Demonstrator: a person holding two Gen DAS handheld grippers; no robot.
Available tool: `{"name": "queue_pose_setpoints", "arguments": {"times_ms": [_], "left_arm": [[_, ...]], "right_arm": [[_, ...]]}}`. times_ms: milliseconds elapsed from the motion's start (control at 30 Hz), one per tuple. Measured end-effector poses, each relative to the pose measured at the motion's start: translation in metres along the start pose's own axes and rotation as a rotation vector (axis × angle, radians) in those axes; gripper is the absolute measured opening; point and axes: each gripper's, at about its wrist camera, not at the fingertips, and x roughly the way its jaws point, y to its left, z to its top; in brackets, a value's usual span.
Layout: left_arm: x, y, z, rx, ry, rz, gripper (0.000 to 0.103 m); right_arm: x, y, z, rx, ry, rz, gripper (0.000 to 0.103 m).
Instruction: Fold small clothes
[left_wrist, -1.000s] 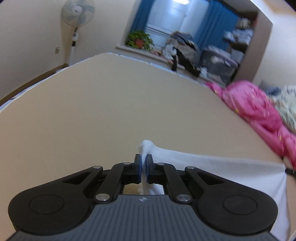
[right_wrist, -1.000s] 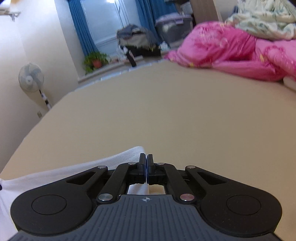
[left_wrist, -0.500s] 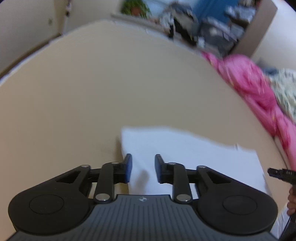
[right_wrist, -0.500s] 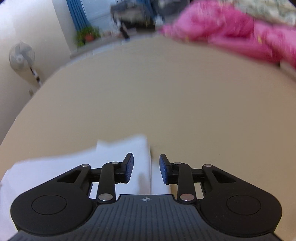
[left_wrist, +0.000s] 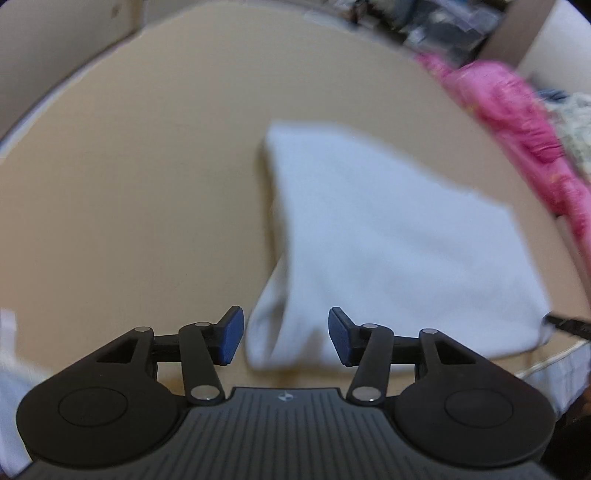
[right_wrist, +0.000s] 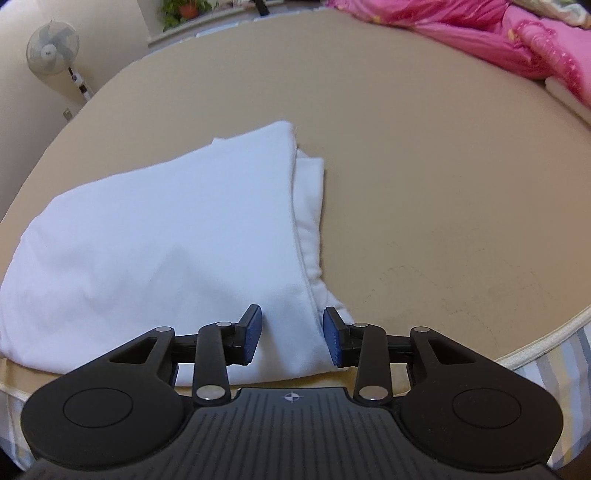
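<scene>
white soft cotton garment (right_wrist: 166, 236) on tan bed (right_wrist: 443, 184) | limp, light | pinch 6 o'clock hem corners | both jaws wide, empty

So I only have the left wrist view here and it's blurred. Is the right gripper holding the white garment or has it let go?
Observer: The right gripper is open; its fingers straddle the white garment's near right edge without pinching it.
Reviewer: Is the cloth folded at all?
Observer: Yes. The right wrist view shows a top layer folded over, with a narrower layer showing along its right side.
Reviewer: Where does it sit on the bed?
Observer: At the near edge of the tan mattress; the piped border lies just right of the gripper.
</scene>
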Motion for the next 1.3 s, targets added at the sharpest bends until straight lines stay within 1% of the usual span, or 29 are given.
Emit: {"name": "queue_pose_setpoints", "arguments": {"times_ms": [33, 67, 100, 167, 233, 300, 333, 367, 400, 433, 467, 500, 567, 633, 700, 800, 867, 900, 933, 967, 1033, 1067, 1100, 1133, 1167, 1200, 1233, 1267, 1300], "left_arm": [[0.004, 0.000, -0.005, -0.036, 0.030, 0.008, 0.053], [0.003, -0.001, -0.006, -0.053, 0.016, -0.018, 0.053], [0.001, -0.004, -0.005, -0.042, -0.003, -0.037, 0.054], [-0.001, -0.010, -0.005, 0.009, -0.033, -0.032, 0.054], [0.004, -0.008, -0.007, -0.013, -0.010, -0.022, 0.054], [0.009, -0.001, -0.007, -0.059, 0.025, -0.039, 0.054], [0.010, 0.002, -0.008, -0.067, 0.032, -0.041, 0.054], [0.010, 0.002, -0.008, -0.062, 0.033, -0.038, 0.054], [0.008, 0.008, -0.009, -0.057, 0.032, -0.034, 0.048], [0.010, 0.009, -0.009, -0.050, 0.034, -0.025, 0.033], [0.009, 0.010, -0.009, -0.041, 0.035, -0.016, 0.023], [0.010, 0.011, -0.009, -0.035, 0.038, -0.023, 0.015], [0.004, 0.013, -0.008, -0.027, 0.023, -0.049, 0.008], [-0.004, 0.012, -0.006, 0.003, -0.006, -0.064, 0.006], [-0.016, 0.014, -0.007, -0.010, -0.038, -0.102, 0.006], [-0.044, 0.031, -0.010, -0.051, -0.093, -0.182, 0.005], [-0.059, 0.041, -0.018, -0.060, -0.108, -0.219, 0.005], [-0.063, 0.045, -0.024, -0.059, -0.106, -0.226, 0.005], [-0.063, 0.049, -0.030, -0.056, -0.093, -0.228, 0.006], [-0.061, 0.051, -0.034, -0.054, -0.069, -0.231, 0.006], [-0.047, 0.056, -0.041, -0.048, 0.018, -0.221, 0.008], [-0.042, 0.057, -0.041, -0.051, 0.039, -0.200, 0.009], [-0.040, 0.058, -0.038, -0.049, 0.033, -0.178, 0.010], [-0.041, 0.058, -0.033, -0.046, 0.008, -0.171, 0.018], [-0.045, 0.057, -0.029, -0.045, -0.022, -0.179, 0.023], [-0.048, 0.056, -0.026, -0.042, -0.055, -0.190, 0.030], [-0.051, 0.052, -0.023, -0.036, -0.082, -0.201, 0.030], [-0.053, 0.048, -0.020, -0.028, -0.096, -0.211, 0.030], [-0.053, 0.043, -0.021, -0.019, -0.099, -0.220, 0.030]], "right_arm": [[0.000, 0.000, -0.002, -0.008, -0.007, -0.002, 0.038], [0.000, -0.003, 0.000, -0.013, -0.004, -0.003, 0.038], [0.002, -0.005, -0.002, -0.013, 0.005, 0.000, 0.038], [0.008, -0.012, -0.001, -0.009, 0.025, 0.004, 0.038], [0.015, -0.015, 0.002, -0.003, 0.032, -0.017, 0.038], [0.019, -0.019, 0.002, 0.026, 0.041, -0.012, 0.038], [0.019, -0.021, 0.000, 0.041, 0.045, -0.005, 0.037], [0.021, -0.022, 0.000, 0.050, 0.047, 0.001, 0.030], [0.021, -0.021, -0.001, 0.045, 0.047, 0.003, 0.024], [0.021, -0.020, -0.002, 0.033, 0.043, -0.002, 0.011], [0.020, -0.018, -0.002, 0.018, 0.033, -0.002, 0.006], [0.018, -0.017, -0.003, 0.008, 0.023, 0.002, 0.005], [0.013, -0.017, -0.002, 0.004, -0.005, 0.012, 0.003], [0.002, -0.022, 0.001, 0.036, -0.048, 0.038, 0.003], [-0.011, -0.029, 0.006, 0.079, -0.086, 0.067, 0.003], [-0.034, -0.040, 0.009, 0.149, -0.138, 0.138, 0.003], [-0.048, -0.045, 0.008, 0.158, -0.159, 0.164, 0.003], [-0.051, -0.047, 0.006, 0.159, -0.155, 0.167, 0.003], [-0.052, -0.050, 0.003, 0.167, -0.129, 0.166, 0.003], [-0.048, -0.053, -0.002, 0.183, -0.073, 0.160, 0.003], [-0.030, -0.055, -0.014, 0.183, 0.053, 0.145, 0.003], [-0.021, -0.054, -0.019, 0.166, 0.100, 0.112, 0.004], [-0.016, -0.051, -0.021, 0.148, 0.119, 0.061, 0.006], [-0.015, -0.048, -0.019, 0.132, 0.110, 0.039, 0.008], [-0.018, -0.045, -0.016, 0.117, 0.079, 0.017, 0.008], [-0.023, -0.042, -0.011, 0.099, 0.028, -0.015, 0.008], [-0.027, -0.039, -0.008, 0.078, -0.018, -0.039, 0.013], [-0.028, -0.035, -0.007, 0.062, -0.043, -0.045, 0.018], [-0.029, -0.030, -0.006, 0.044, -0.065, -0.040, 0.018]]}}
